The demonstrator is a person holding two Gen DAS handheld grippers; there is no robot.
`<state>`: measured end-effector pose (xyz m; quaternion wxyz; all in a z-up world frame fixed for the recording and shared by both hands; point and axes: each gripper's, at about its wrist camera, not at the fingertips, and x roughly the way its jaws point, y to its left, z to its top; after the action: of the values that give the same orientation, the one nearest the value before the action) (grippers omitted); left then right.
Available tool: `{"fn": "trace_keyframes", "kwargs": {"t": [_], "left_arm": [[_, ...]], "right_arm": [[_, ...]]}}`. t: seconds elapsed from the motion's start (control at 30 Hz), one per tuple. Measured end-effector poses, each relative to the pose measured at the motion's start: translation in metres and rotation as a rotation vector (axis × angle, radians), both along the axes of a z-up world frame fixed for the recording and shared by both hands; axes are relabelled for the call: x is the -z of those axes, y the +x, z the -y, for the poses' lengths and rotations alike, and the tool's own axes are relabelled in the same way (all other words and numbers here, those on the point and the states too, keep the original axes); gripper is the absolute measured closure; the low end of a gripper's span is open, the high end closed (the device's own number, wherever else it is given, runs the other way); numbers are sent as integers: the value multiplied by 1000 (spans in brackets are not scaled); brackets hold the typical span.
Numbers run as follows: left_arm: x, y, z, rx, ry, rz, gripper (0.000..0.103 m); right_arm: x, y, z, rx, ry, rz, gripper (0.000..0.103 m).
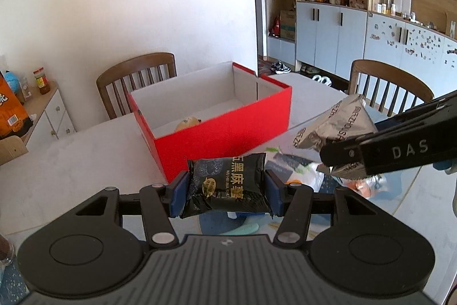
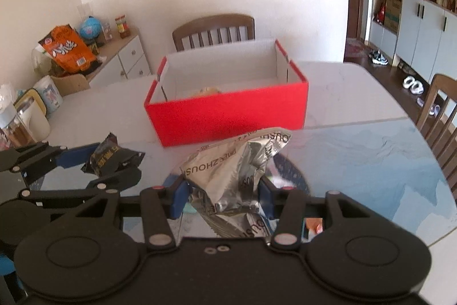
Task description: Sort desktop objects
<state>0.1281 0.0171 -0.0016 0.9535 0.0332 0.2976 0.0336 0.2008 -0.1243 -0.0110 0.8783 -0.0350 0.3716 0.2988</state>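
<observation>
Toward the far edge of the table (image 2: 357, 93) sits the red box (image 2: 228, 116), open top, straight ahead of both grippers. The left gripper (image 1: 227, 187) is clamped on a black packet (image 1: 227, 185), long axis crosswise between its pads. The right gripper (image 2: 224, 196) is clamped on a silver bag (image 2: 237, 162) that sticks out toward the box. Both look about equally near, so either could drop first. The right view shows the box front square-on, while the left view sees deeper inside, where 1 roundish yellowish thing (image 1: 188, 122) lies.
</observation>
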Motion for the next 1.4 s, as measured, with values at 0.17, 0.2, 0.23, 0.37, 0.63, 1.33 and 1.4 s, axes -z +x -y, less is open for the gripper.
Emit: {"fn": "trace_keyframes", "kwargs": {"t": [0.17,0.2,0.23,0.37,0.63,1.33,1.4], "left_arm": [[-14,8,0,-9,-2,23,49],[-17,9,0,-11,-1,28,49],[-20,11,0,-12,0,35,49],[-31,17,-1,-16,2,52,48],[-49,36,-7,-36,-10,67,48],[-61,79,-17,-100,-34,43,48],[-60,86,-19,-106,-34,40,48]], "right_arm": [[-14,6,4,-2,11,30,53],[-17,7,4,-2,12,39,53],[-18,9,5,-3,13,46,53],[-29,14,5,-12,12,75,53],[-45,29,5,-22,20,106,53],[-60,74,-8,-96,19,109,53],[-61,81,-11,-104,16,103,53]]}}
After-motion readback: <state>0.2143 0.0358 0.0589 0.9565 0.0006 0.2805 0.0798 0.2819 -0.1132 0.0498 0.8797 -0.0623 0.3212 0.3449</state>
